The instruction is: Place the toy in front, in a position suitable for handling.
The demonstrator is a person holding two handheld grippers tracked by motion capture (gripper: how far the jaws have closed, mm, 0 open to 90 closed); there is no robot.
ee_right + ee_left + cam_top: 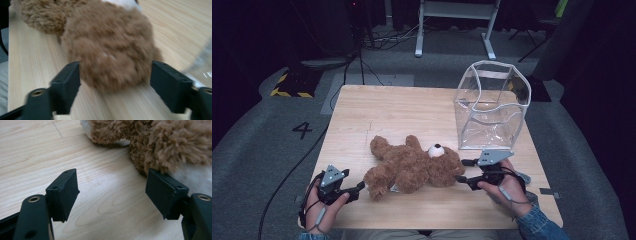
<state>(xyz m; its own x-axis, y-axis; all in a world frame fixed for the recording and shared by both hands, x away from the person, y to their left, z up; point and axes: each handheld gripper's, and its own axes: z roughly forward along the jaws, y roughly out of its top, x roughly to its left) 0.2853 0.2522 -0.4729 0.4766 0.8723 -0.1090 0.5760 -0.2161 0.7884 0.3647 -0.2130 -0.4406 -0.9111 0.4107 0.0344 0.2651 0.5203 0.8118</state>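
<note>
A brown teddy bear (414, 169) is seen lying flat on the wooden surface (387, 110), stretched across its near half, with a clear plastic bag (491, 105) standing open and upright just behind its head. The work is judged to be at its very start: the bear is not yet lifted and nothing is seen inside the bag, so gripping, raising and placing the toy are all left to do. The left tool (361, 186) is held wide open at the bear's leg end; in the left gripper view bare wood lies between the jaws and one pad (163, 190) is close against the fur without pinching it. The right tool (463, 170) is set about the bear's head with its jaws apart; in the right gripper view the furry mass (110, 50) sits between the pads (68, 86), which are not seen pressing it. That view is blurred, so true contact is hard to judge. The bear's face is partly hidden, and the bag's base is difficult to read through the glare.
</note>
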